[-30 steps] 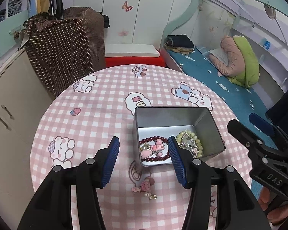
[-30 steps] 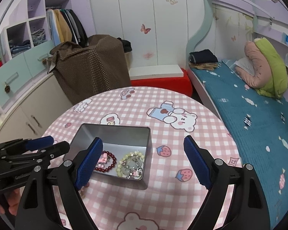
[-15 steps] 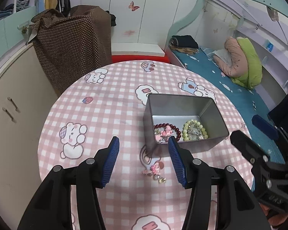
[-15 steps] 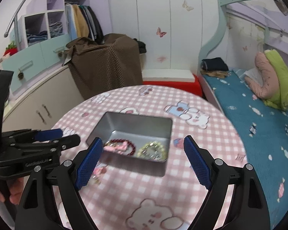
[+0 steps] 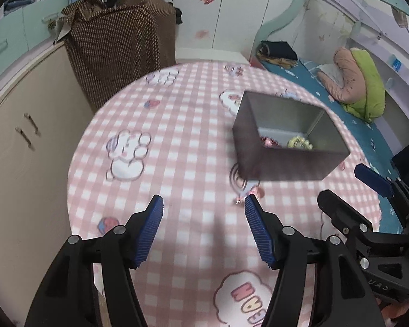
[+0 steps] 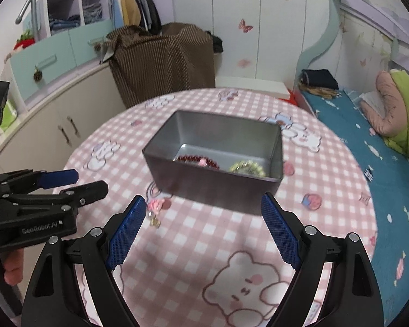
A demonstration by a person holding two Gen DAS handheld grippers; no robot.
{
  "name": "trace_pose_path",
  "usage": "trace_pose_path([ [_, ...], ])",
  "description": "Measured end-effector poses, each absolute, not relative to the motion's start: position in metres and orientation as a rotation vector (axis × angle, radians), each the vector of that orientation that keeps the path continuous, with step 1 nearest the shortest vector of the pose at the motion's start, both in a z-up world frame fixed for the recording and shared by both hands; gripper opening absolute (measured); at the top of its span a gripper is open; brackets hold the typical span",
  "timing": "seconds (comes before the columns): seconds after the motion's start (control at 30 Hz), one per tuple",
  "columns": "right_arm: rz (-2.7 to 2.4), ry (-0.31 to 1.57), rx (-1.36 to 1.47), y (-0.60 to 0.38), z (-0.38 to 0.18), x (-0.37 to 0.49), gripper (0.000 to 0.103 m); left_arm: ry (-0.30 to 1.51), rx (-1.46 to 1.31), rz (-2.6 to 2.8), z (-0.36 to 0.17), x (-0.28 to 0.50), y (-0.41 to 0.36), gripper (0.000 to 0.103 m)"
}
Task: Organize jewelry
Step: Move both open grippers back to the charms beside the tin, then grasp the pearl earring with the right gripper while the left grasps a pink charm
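Note:
A grey metal tin (image 5: 286, 160) (image 6: 212, 182) stands on the round pink checked table (image 5: 177, 169) (image 6: 204, 245). Inside lie a dark red bead bracelet (image 6: 193, 159) (image 5: 267, 141) and a pale green bead bracelet (image 6: 246, 167) (image 5: 300, 142). A small pink charm piece (image 6: 156, 206) (image 5: 249, 193) lies on the cloth just outside the tin's near left corner. My left gripper (image 5: 203, 208) (image 6: 76, 182) is open and empty, with the charm by its right fingertip (image 5: 252, 204). My right gripper (image 6: 203, 208) (image 5: 349, 188) is open and empty, in front of the tin.
A brown dotted covered object (image 5: 122, 43) (image 6: 163, 57) stands behind the table. Beige cabinets (image 5: 19, 141) are to the left. A bed with a blue sheet (image 6: 368, 147) and a green-pink pillow (image 5: 360, 81) is to the right.
Both grippers have pulled back and lowered toward the table's near side. The tin now looks farther off. The left view has swung left. Both stay open.

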State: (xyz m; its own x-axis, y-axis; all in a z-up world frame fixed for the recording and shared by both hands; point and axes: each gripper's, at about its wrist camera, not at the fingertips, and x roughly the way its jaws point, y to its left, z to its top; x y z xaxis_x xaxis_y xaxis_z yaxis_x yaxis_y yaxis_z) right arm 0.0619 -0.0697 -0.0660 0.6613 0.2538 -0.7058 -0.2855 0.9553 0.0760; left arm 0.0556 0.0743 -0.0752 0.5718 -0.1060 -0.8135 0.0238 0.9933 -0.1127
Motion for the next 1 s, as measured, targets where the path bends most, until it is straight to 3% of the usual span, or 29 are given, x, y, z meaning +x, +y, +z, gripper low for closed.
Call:
trace_pose_path([
  [0.2, 0.328, 0.835, -0.061, -0.055, -0.084, 0.062, 0.081, 1.007, -0.099, -0.068, -0.094, 0.051, 0.078, 0.060],
  [0.47, 0.381, 0.880, -0.098, -0.032, -0.101, 0.065, 0.057, 1.025, -0.109, -0.050, -0.106, 0.046, 0.092, 0.060],
  [1.0, 0.425, 0.934, -0.131, 0.000, -0.120, 0.080, 0.031, 1.033, -0.156, -0.022, -0.113, 0.046, 0.124, 0.060],
])
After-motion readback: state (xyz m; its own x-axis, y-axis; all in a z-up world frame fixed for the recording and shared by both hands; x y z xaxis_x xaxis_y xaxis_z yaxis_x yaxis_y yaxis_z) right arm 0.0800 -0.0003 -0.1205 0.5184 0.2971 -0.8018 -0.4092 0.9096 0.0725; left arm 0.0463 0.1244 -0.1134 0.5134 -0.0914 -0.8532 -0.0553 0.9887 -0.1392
